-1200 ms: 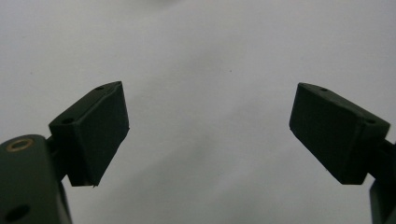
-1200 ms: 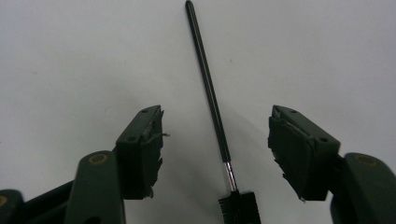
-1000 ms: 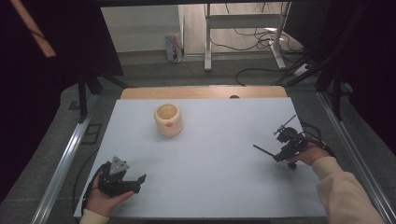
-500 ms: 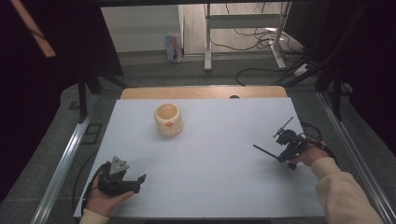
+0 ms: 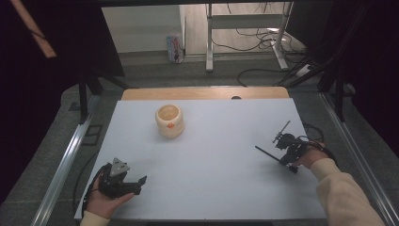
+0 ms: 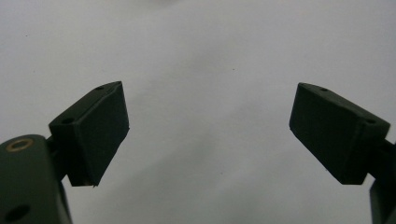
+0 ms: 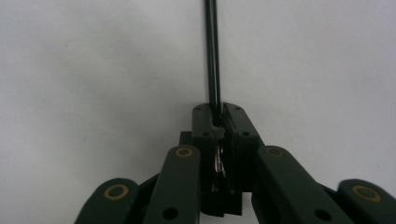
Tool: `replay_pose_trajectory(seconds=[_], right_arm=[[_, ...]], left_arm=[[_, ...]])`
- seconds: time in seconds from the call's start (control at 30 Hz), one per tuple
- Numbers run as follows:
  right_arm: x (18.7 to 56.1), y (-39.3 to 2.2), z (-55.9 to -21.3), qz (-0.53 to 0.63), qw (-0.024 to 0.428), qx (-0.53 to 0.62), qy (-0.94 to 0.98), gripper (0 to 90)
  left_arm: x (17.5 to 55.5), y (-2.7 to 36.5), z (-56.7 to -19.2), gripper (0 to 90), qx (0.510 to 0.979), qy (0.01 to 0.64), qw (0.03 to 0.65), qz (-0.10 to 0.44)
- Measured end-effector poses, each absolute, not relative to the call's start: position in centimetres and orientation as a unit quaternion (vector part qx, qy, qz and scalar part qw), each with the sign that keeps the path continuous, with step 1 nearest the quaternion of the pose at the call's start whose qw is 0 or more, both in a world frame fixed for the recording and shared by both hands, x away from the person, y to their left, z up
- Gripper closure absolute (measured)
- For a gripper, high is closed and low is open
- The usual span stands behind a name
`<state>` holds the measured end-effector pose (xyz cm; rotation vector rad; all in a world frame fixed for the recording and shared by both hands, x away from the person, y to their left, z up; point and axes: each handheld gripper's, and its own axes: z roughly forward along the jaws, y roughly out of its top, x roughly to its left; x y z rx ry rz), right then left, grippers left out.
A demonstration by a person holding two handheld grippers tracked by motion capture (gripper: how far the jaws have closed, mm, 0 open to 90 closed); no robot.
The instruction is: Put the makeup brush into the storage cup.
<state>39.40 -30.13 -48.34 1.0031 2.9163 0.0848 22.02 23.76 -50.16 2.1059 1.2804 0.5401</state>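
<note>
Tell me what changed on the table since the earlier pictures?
The right hand-held gripper has just been closing its jaws, and they now pinch a thin black rod that sticks out ahead over the table. The hand hardly moved. The left hand-held gripper stayed put with its jaws wide open and nothing between them, and the small cream pot stayed where it was.

We're looking at a lab or test room set up for recording, not a home: a plain white worktop [image 5: 211, 179] is sitting inside a frame of metal rails [image 5: 61, 165], with dark curtains [image 5: 42, 70] hanging down both sides. Behind it, loose cables [image 5: 263, 75] are trailing over a grey floor [image 5: 150, 70] past the legs of a bare metal stand [image 5: 244, 28], and a power strip [image 5: 303, 70] is lying among them.
</note>
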Motion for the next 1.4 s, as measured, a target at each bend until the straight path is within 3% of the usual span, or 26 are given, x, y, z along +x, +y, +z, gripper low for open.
replay_pose_trajectory(seconds=[0.43,1.4], right_arm=[[39.3,-30.1,-48.1,0.025,0.048,0.32,0.946,85.4],[38.5,-28.4,-43.8,0.103,0.03,0.3,0.948,85.4]], left_arm=[[22.0,23.8,-50.2,13.1,0.796,0.484,0.303,0.203],[22.1,23.7,-50.3,13.2,0.799,0.481,0.298,0.203]])
